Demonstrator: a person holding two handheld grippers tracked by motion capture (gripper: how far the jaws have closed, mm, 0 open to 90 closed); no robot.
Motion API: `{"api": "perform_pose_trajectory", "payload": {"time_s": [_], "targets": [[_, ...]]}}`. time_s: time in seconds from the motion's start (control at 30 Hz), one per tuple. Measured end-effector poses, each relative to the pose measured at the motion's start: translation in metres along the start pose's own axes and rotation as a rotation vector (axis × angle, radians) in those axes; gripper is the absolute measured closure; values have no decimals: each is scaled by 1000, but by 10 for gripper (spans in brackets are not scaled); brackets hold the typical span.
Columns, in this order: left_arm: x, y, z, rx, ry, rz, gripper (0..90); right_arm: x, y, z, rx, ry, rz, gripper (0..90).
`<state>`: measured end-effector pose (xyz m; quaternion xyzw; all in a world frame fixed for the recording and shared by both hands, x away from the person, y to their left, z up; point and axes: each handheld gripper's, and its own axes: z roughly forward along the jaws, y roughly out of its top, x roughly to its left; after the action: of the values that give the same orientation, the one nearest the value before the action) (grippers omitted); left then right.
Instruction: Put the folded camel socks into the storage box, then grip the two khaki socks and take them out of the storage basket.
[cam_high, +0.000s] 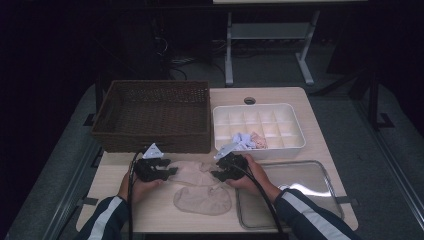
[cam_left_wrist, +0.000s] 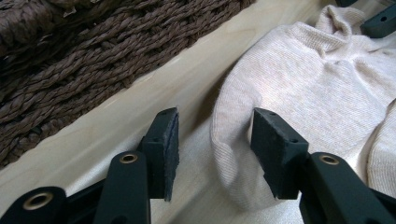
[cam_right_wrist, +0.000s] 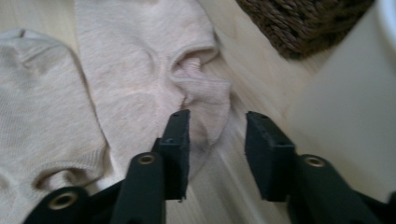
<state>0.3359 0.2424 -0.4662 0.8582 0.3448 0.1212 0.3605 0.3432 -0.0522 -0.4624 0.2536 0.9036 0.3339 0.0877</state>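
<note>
far sock (cam_high: 192, 172): beige, flat, ends rumpled | left gripper (cam_high: 172, 171): level, jaws parted around left end, not pressing | right gripper (cam_high: 214, 175): level, parted at right end, nothing gripped

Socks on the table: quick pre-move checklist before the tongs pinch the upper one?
1. Left tongs open: ok, the pads stand apart.
2. Upper sock between the left pads: ok, its end lies in the gap, not pinched.
3. Right tongs open: ok.
4. Other end of the sock between the right pads: ok, though only its edge lies in the gap.
5. Lower sock out of both grips: ok, it lies nearer the person.
6. Free cell in the white organizer: ok, most cells look empty.
</note>
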Motion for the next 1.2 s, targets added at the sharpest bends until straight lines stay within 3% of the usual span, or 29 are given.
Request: {"api": "perform_pose_trajectory", "payload": {"time_s": [0.13,0.17,0.2,0.23,0.27,0.33,0.63,0.87,1.03,1.2], "targets": [[-2,-1,-1,2,-25,1,642,-3,-2,-1,6,39,16,638],[-2,-1,-1,-2,-43,-6,702,-4,-2,-1,9,44,-9,692],[-2,-1,-1,-2,-43,-6,746,-4,-2,-1,9,44,-9,692],[-2,-1,-1,0,-57,-6,746,-3,-2,-2,12,65,-12,763],[-2,-1,-1,2,-78,-5,837,-1,-1,-1,16,84,-33,844],[-2,-1,0,-1,-83,-10,864,-1,-1,-1,19,95,-36,873],[0,-1,-1,-11,-106,-4,874,-4,1,-5,5,100,-29,890],[-7,5,-11,-58,-132,5,875,-9,6,-27,-64,102,19,890],[-10,9,-21,-102,-168,-14,875,-10,7,-41,-108,111,35,891],[-18,10,-31,-123,-204,-26,876,-10,6,-56,-119,127,49,891]]}}
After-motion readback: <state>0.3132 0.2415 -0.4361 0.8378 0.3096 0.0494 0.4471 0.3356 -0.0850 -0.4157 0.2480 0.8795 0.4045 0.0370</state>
